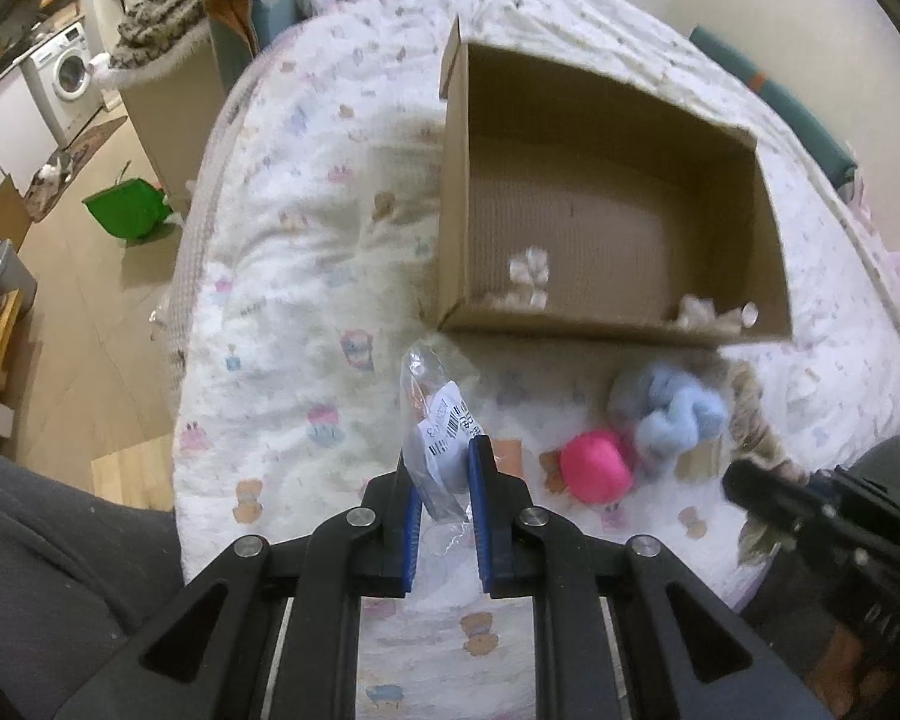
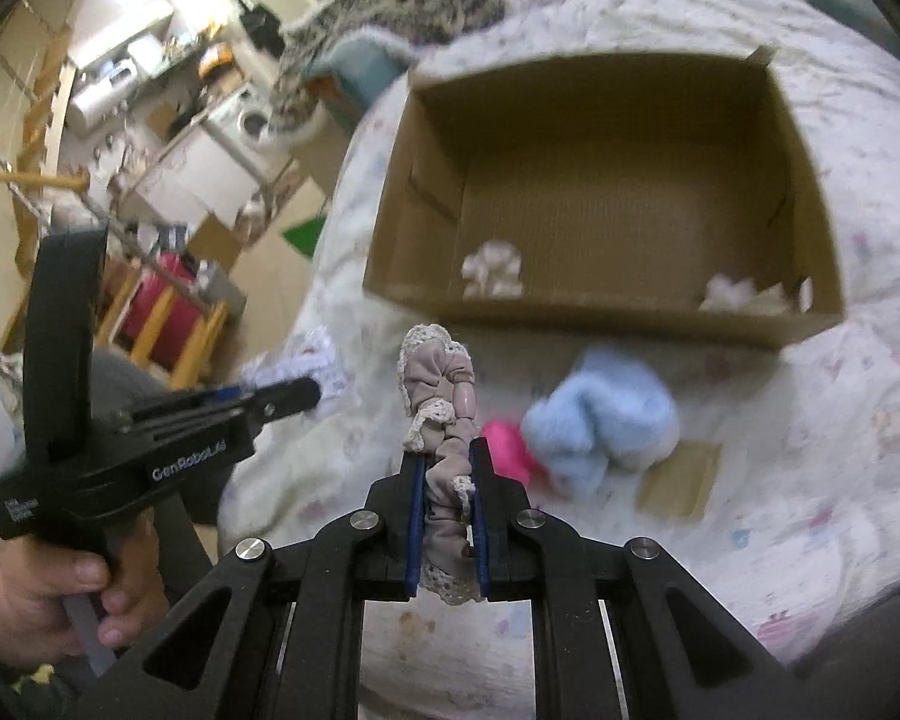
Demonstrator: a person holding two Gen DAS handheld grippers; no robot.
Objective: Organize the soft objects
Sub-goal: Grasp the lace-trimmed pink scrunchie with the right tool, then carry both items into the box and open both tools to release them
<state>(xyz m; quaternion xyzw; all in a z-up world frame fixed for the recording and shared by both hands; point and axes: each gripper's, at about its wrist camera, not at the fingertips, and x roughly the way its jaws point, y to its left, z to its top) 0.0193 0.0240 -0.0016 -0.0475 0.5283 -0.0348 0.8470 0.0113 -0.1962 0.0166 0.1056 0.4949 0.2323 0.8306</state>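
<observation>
An open cardboard box lies on the bed, with two pale fluffy scrunchies inside near its front wall; the box also shows in the right wrist view. My left gripper is shut on a clear plastic packet with a barcode label, held above the quilt. My right gripper is shut on a mauve scrunchie with lace trim, in front of the box. A light blue fluffy piece and a pink ball lie before the box.
The bed has a white printed quilt. A small cardboard piece lies beside the blue piece. Left of the bed are the floor, a green bin, a washing machine and a striped blanket.
</observation>
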